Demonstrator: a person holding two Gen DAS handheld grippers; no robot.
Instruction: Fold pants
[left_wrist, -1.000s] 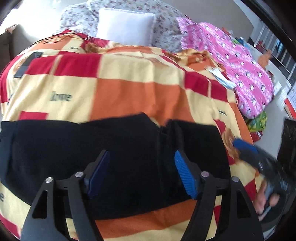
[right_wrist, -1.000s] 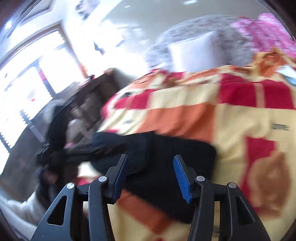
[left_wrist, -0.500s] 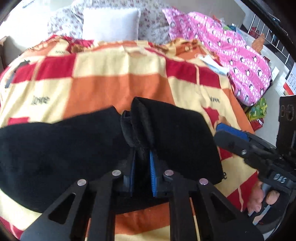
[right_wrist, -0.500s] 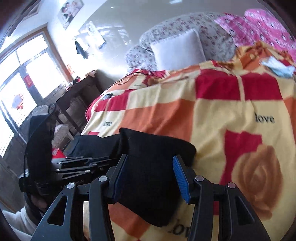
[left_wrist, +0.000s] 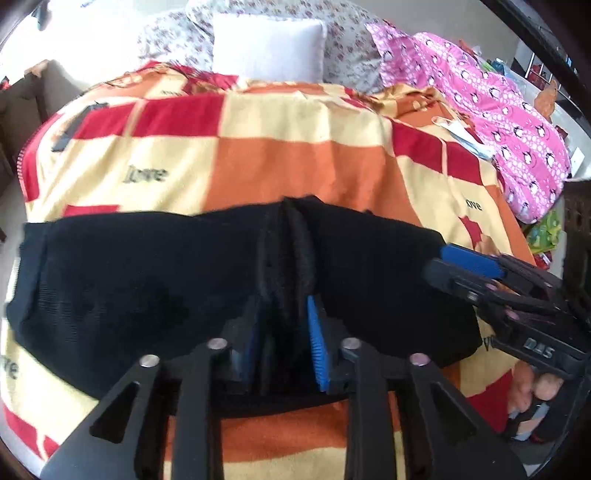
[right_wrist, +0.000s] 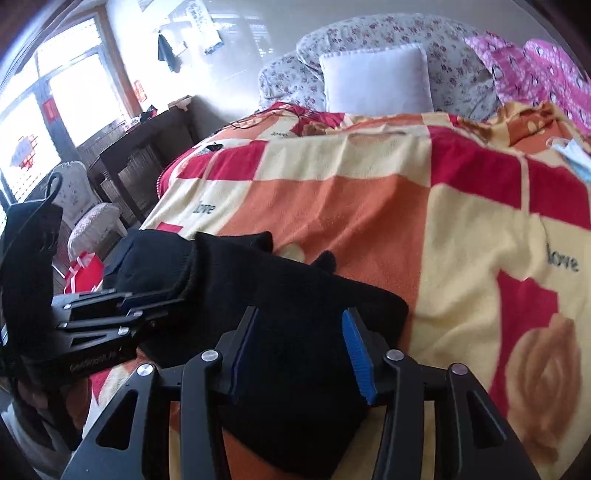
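One pair of black pants is lying folded across the near part of a bed, on a checked blanket of red, orange and cream squares. Two grippers are working at it.

The left gripper is sitting over the middle of the pants, where the cloth is bunching up into a raised ridge. Its jaws are opening, and the ridge of cloth is running between the two blue pads; the pads are standing a little apart and do not appear to be pressing on it.

The right gripper is hovering over the end of the pants nearest the right side of the bed. Its jaws are spread, with black cloth lying under and between the two fingers but not pinched. In the left wrist view the right gripper is coming in from the right edge, with part of a hand showing below it.

At the head of the bed, one white pillow is leaning against a flowered cushion. One pink patterned cloth is lying along the far right side of the bed. One dark wooden cabinet is standing beside the bed, near two bright windows.
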